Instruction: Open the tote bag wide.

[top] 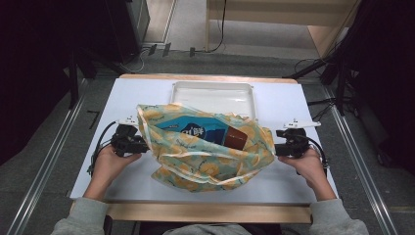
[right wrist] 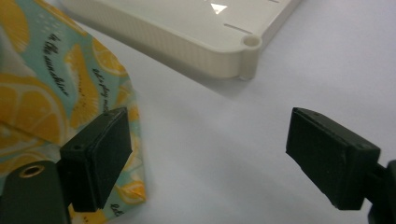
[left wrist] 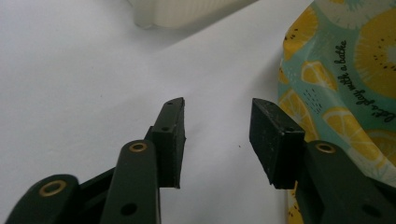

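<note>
A lemon-print cloth bag (top: pixel 205 166) lies open in the middle of the white table (top: pixel 127 98). Inside it I see a blue packet (top: pixel 191 128) and a brown item (top: pixel 237 138). My left gripper (top: pixel 139 146) sits at the bag's left edge and my right gripper (top: pixel 279 147) at its right edge, each held in a hand. In the left gripper view the left gripper (left wrist: pixel 218 109) is open over bare table, with the bag (left wrist: pixel 345 70) just beside its right jaw. In the right gripper view the right gripper (right wrist: pixel 210 121) is wide open, its left jaw over the bag's (right wrist: pixel 42 102) corner.
A white plastic tray (top: pixel 213 84) stands behind the bag at the table's far side, and its edge appears in the left gripper view (left wrist: pixel 187 11) and the right gripper view (right wrist: pixel 187 37). The wooden table edge (top: pixel 210 213) runs along the front. Dark stands and cables flank the table.
</note>
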Demonstrator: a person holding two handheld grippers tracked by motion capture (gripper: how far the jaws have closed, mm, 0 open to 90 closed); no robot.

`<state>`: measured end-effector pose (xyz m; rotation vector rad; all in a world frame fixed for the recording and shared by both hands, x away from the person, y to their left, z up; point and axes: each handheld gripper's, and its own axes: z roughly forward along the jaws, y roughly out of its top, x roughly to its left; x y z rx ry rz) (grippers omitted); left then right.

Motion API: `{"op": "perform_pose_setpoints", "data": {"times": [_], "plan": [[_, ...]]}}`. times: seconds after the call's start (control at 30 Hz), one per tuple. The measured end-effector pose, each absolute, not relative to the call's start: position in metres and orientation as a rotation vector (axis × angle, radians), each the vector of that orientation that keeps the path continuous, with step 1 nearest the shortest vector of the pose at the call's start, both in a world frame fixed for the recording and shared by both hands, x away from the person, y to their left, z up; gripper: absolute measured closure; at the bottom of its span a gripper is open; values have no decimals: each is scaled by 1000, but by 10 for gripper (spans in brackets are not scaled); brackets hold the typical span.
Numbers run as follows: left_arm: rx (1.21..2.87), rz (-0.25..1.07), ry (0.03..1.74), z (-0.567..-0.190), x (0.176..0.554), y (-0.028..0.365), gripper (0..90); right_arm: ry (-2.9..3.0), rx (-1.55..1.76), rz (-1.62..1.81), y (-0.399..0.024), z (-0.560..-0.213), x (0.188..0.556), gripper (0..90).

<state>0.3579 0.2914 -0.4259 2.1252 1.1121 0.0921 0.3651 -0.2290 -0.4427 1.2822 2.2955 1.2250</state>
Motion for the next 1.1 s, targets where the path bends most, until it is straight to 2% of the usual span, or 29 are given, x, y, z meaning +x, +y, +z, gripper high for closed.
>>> {"op": "perform_pose_setpoints", "data": {"times": [0.1, 0.17, 0.2, 0.3, 0.4, 0.47, 0.8, 1.1], "plan": [[2136, 70, 1103, -426, 359, 291, 581, 2305, 1260, 1226, -228, -442, 365, 185], [2143, 42, 1121, -426, 361, 290, 492, 2321, 1265, 1229, -226, -442, 365, 190], [2143, 42, 1121, -426, 361, 290, 475, 2321, 1265, 1229, -226, -442, 365, 190], [2126, 52, 1120, -425, 361, 290, 453, 2336, 1256, 1230, -225, -441, 365, 288], [2112, 58, 1123, -424, 361, 292, 438, 2339, 1269, 1254, -227, -439, 366, 314], [2094, 39, 1126, -424, 361, 293, 417, 2346, 1279, 1274, -230, -437, 368, 366], [2088, 27, 1130, -425, 364, 295, 404, 2373, 1289, 1260, -232, -437, 366, 402], [2073, 16, 1131, -424, 363, 298, 401, 2371, 1290, 1251, -230, -436, 367, 377]]}}
